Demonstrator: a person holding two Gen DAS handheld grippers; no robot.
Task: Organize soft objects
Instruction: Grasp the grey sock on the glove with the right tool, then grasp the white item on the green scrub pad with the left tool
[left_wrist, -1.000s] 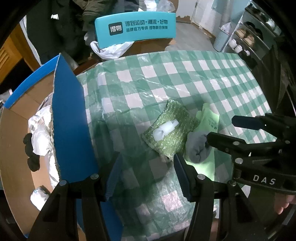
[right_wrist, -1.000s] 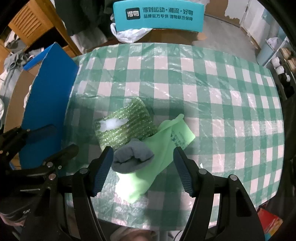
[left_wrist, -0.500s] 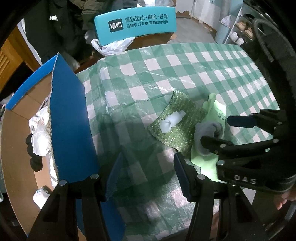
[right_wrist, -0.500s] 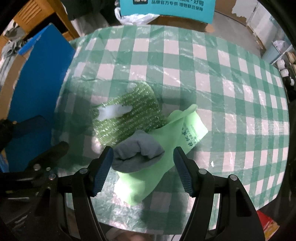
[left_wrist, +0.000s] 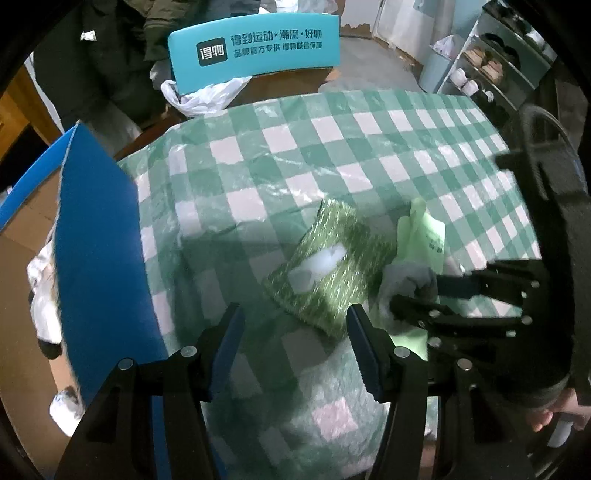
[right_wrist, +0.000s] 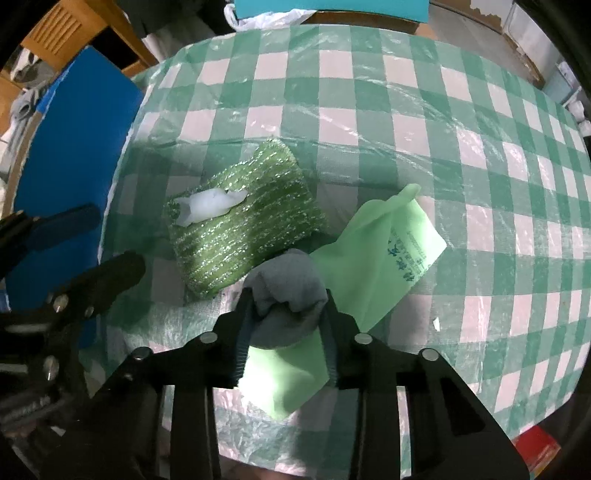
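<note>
A grey rolled sock (right_wrist: 286, 295) lies on a light green rubber glove (right_wrist: 391, 251) on the checked tablecloth. My right gripper (right_wrist: 288, 314) is shut on the grey sock; it also shows in the left wrist view (left_wrist: 417, 291), with the sock (left_wrist: 404, 280) between its fingers. A glittery green sponge cloth (right_wrist: 243, 229) with a white scrap (right_wrist: 210, 210) on it lies just left of the sock, and shows in the left wrist view (left_wrist: 328, 269). My left gripper (left_wrist: 295, 343) is open and empty, low over the cloth near the sponge's near edge.
An open cardboard box with a blue flap (left_wrist: 96, 258) stands at the table's left edge, holding white and dark soft items (left_wrist: 44, 302). A teal chair back (left_wrist: 255, 48) stands beyond the table. Shelves (left_wrist: 495, 66) are at the far right. The tablecloth (right_wrist: 406, 110) extends back.
My right gripper has moved forward and closed its fingers on the grey sock. The left gripper has stayed open and drifted slightly.
</note>
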